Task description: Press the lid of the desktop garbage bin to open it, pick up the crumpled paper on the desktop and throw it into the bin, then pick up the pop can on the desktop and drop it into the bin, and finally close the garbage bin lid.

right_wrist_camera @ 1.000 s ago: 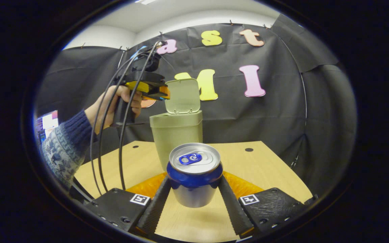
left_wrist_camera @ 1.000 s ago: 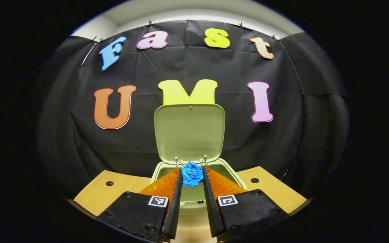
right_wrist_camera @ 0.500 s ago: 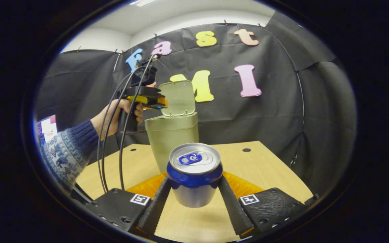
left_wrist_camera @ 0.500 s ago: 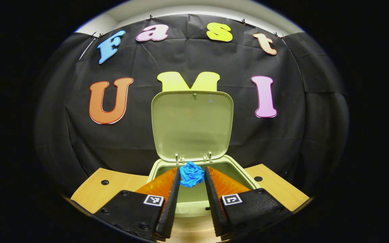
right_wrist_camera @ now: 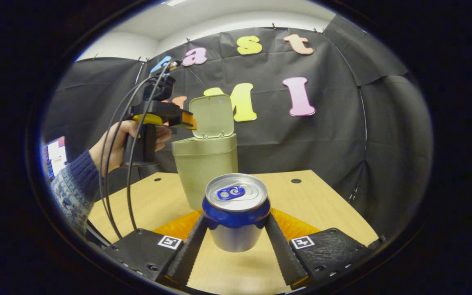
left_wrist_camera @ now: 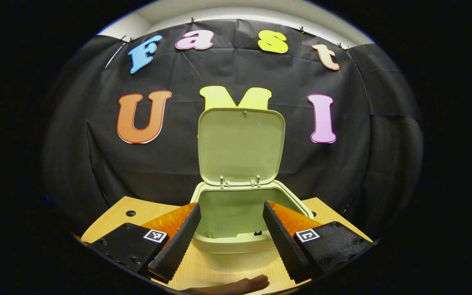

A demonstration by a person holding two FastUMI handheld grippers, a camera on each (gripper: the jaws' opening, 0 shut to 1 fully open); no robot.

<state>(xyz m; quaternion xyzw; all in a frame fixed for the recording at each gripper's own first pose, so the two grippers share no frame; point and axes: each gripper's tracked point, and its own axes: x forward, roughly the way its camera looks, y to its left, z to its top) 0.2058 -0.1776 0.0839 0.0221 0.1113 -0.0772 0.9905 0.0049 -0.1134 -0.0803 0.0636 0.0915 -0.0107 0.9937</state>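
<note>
Bin low centre, lid upright, left gripper spread wide and empty over its mouth; right gripper clamps the blue-and-silver pop can, upright at lower centre above the bench: carry it level over the opening before releasing.

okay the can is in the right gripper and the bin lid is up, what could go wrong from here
1. The left gripper, open, hangs over the bin mouth; the pop can could hit it unless it clears.
2. The upright lid stands behind the opening; a bump might knock it shut.
3. The right gripper holds the can low down; it may tip.
</note>
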